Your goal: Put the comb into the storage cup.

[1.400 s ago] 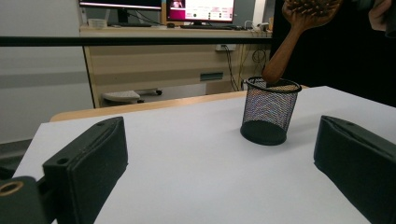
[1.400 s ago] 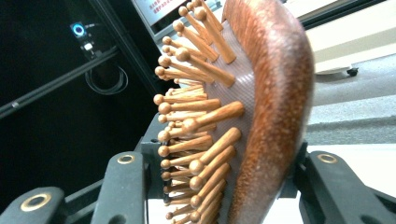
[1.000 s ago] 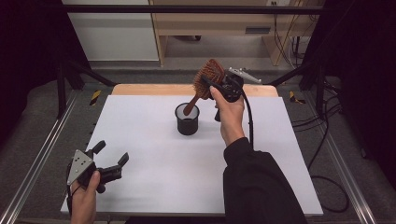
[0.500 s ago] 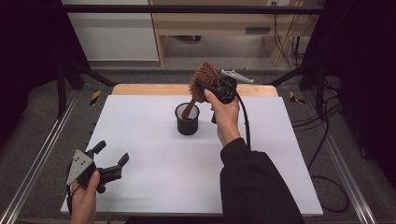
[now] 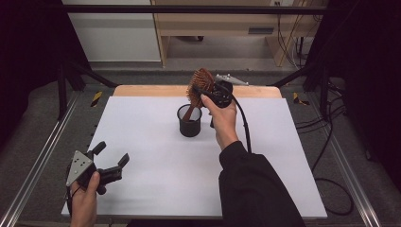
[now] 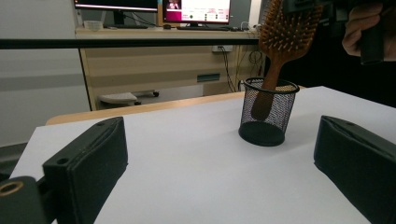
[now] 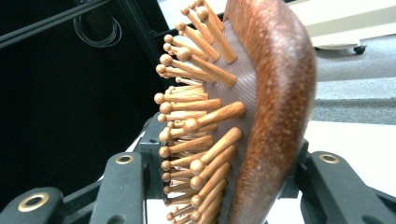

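Note:
A wooden paddle hairbrush (image 5: 200,83) stands tilted with its handle down inside a black mesh cup (image 5: 190,124) at the back middle of the white table (image 5: 142,118). My right gripper (image 5: 206,91) is shut on the brush head just above the cup. In the right gripper view the bristled head (image 7: 266,107) sits between the two jaws. My left gripper (image 5: 112,152) is open and holds nothing near the front left corner. In the left gripper view the cup (image 6: 267,112) and the brush (image 6: 285,32) stand well beyond its spread jaws.
A wooden strip (image 5: 142,91) runs along the table's far edge. Metal rails (image 5: 38,165) flank both sides. Cables (image 5: 326,142) lie on the floor at the right. A light wood desk (image 6: 163,60) with monitors stands behind the table.
My right gripper has moved a little to the left and down with the brush, so the handle sits deeper in the cup. The left gripper has stayed put.

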`<state>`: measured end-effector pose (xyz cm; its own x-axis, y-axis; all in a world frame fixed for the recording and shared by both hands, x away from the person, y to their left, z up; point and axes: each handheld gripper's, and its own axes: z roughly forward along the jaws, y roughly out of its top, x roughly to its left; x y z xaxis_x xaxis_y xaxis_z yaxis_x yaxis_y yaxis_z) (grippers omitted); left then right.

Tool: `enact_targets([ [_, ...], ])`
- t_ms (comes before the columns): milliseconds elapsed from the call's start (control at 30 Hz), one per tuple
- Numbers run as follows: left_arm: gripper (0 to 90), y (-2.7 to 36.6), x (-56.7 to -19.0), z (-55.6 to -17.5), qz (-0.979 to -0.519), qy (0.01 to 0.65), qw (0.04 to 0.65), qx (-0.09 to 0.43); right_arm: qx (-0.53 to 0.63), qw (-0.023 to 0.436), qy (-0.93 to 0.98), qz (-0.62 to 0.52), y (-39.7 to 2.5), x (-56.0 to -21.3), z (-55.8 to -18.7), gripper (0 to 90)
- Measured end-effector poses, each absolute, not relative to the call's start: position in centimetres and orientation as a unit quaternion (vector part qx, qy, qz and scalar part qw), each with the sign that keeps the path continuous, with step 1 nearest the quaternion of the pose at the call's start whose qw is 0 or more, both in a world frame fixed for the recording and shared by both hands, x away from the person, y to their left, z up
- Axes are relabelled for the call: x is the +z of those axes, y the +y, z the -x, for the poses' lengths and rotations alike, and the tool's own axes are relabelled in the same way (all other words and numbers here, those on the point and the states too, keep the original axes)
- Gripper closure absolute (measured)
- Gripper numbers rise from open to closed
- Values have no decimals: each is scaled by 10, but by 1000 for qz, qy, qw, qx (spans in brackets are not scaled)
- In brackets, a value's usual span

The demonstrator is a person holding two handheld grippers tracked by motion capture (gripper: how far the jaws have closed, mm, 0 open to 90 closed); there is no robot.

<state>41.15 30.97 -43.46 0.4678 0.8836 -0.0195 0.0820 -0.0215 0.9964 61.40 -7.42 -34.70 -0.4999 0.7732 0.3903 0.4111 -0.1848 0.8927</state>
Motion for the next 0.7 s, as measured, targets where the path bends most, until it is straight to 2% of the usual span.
enact_targets([
  [700,30,316,-437,-420,-627,385,583,344,589,142,625,-493,-69,-365,-622,501],
])
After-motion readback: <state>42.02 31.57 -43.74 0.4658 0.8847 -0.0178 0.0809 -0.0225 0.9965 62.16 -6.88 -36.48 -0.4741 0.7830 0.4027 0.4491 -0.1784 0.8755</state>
